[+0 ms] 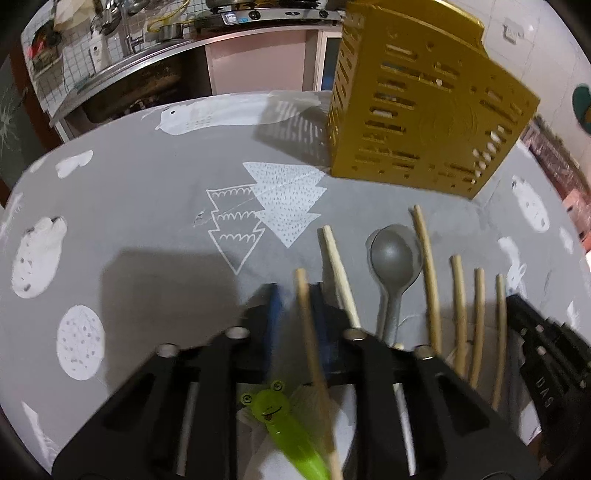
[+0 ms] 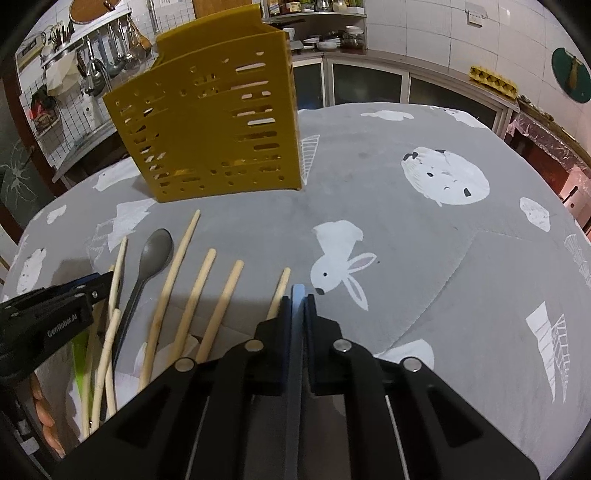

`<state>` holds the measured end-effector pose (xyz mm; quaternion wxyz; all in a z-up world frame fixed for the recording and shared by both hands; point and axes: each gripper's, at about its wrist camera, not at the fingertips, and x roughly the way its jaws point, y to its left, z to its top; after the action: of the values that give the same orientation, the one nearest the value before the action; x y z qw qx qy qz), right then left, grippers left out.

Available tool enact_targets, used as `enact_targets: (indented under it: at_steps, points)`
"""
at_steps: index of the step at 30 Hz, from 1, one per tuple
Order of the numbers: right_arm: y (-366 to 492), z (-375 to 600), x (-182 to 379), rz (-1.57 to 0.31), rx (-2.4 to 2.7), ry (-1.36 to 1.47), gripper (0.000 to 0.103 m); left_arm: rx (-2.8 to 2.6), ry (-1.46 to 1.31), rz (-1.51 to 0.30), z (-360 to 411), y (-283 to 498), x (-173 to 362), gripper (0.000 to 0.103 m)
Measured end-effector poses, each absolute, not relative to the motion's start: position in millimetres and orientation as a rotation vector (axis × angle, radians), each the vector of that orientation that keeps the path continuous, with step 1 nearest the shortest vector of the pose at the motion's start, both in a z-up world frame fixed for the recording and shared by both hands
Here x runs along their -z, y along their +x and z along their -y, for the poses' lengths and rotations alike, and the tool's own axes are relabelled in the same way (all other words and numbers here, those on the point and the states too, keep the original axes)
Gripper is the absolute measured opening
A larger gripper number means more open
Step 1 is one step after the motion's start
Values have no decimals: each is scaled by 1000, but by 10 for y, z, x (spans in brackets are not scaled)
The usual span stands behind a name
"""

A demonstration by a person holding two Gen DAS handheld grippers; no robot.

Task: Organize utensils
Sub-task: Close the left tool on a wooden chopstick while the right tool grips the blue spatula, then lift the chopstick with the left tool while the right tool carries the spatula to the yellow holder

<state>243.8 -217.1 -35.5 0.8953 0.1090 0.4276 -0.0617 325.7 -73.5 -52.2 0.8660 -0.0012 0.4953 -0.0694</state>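
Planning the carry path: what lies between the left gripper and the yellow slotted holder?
Left wrist view: only grey printed tablecloth separates the left gripper, holding a wooden chopstick, from the yellow slotted plastic holder.

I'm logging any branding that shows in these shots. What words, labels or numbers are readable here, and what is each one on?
"GenRobot.AI": white print on the side of the left tool, seen from the right wrist.
"DAS": pale letters on the right tool, seen from the left wrist; any further letters are cut off.
Label on the stove front: too small to read.
Yellow rack, chopsticks, spoon: no text.
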Motion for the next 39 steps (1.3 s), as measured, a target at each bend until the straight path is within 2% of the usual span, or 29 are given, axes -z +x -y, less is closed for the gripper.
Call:
enact_targets:
  at_steps: [5, 20, 39]
  points:
    - [2352, 2182, 217, -804, 109, 231, 7, 162, -102, -982, 651, 3206, 454, 4]
    - [2073, 2304, -385, -589, 89, 208, 7, 220, -87, -641, 642, 2625, -317, 4]
    - [1583, 2256, -757, -370, 99, 154, 7, 231, -62, -390, 520, 2039, -735, 4]
